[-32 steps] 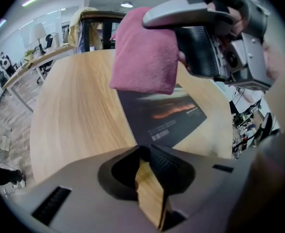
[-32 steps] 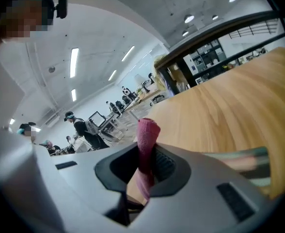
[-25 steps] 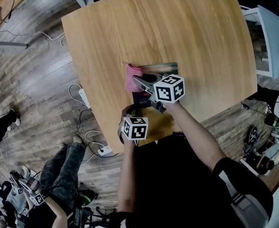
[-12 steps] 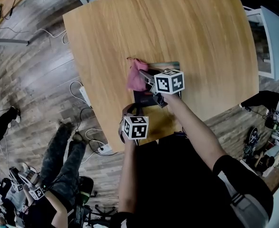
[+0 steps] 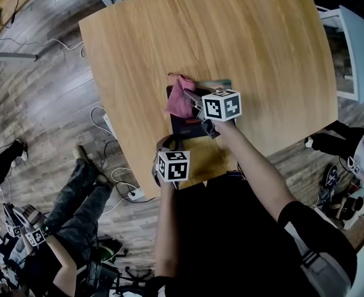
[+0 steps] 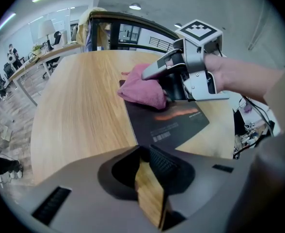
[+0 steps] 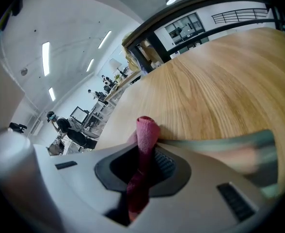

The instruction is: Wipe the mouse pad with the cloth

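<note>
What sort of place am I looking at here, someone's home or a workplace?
Most likely a workplace: an open-plan office or lab. Beyond the wooden table stand desks with monitors under long ceiling strip lights, and a power strip with loose cables lies on the floor.

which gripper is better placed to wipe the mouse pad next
Right: the right gripper is shut on the pink cloth, lying on the mouse pad; the left gripper holds no cloth.
</note>
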Motion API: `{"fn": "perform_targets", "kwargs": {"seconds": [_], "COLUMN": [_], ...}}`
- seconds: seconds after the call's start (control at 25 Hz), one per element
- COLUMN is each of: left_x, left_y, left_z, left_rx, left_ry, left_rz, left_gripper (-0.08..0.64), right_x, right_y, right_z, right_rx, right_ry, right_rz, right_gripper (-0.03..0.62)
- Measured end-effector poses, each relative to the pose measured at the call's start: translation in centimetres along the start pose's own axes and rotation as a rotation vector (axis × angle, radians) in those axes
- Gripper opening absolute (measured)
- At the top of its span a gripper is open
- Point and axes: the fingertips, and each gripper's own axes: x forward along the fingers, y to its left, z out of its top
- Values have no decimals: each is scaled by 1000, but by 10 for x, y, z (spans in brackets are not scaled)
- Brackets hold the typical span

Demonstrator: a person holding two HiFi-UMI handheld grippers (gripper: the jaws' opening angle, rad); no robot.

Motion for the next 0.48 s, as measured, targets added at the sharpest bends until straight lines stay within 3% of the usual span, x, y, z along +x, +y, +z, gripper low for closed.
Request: {"fn": "perform_targets", "kwargs": {"seconds": [0.48], "left_x": [0], "left_y": [4], "left_z": [0], "left_rx": [-2], "left_ry": [13], "left_rz": [11], "left_gripper": [77], "right_x": [-21], "right_y": [-32], "right_z": [6], "right_rx": [37], "right_ry": [-33], "right_rz": [-41], "right_gripper": [63]}}
